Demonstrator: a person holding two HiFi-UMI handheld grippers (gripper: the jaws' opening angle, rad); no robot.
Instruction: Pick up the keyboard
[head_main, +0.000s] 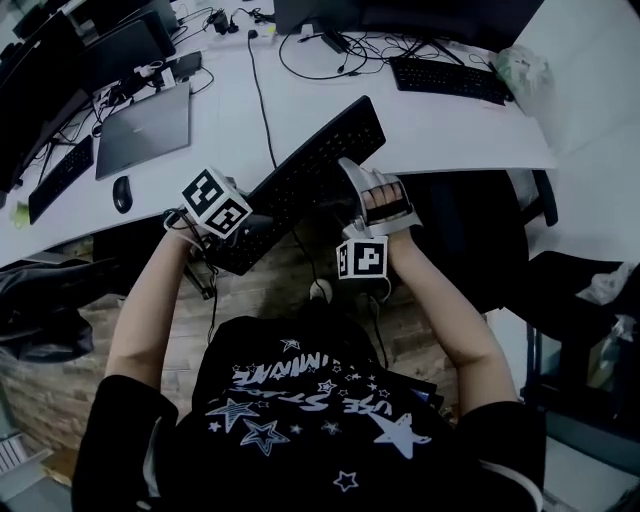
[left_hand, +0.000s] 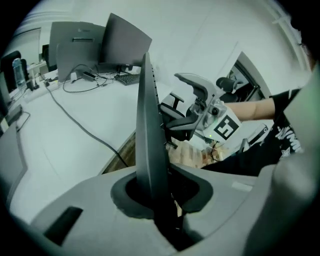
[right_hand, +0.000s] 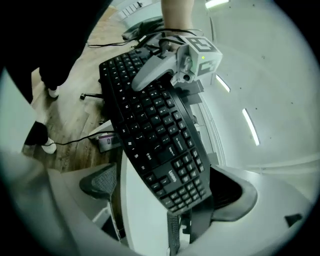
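A black keyboard hangs tilted in the air over the front edge of the white desk, held at two places. My left gripper is shut on its near left end. In the left gripper view the keyboard stands edge-on, clamped between the jaws of the left gripper. My right gripper is shut on the keyboard's front edge, further right. In the right gripper view the keyboard's key face runs away from the right gripper, and the left gripper grips the far end.
On the desk lie a closed laptop, a mouse, a second keyboard at the back right, a third keyboard at the left, and a black cable. Monitors line the back. A dark chair stands below right.
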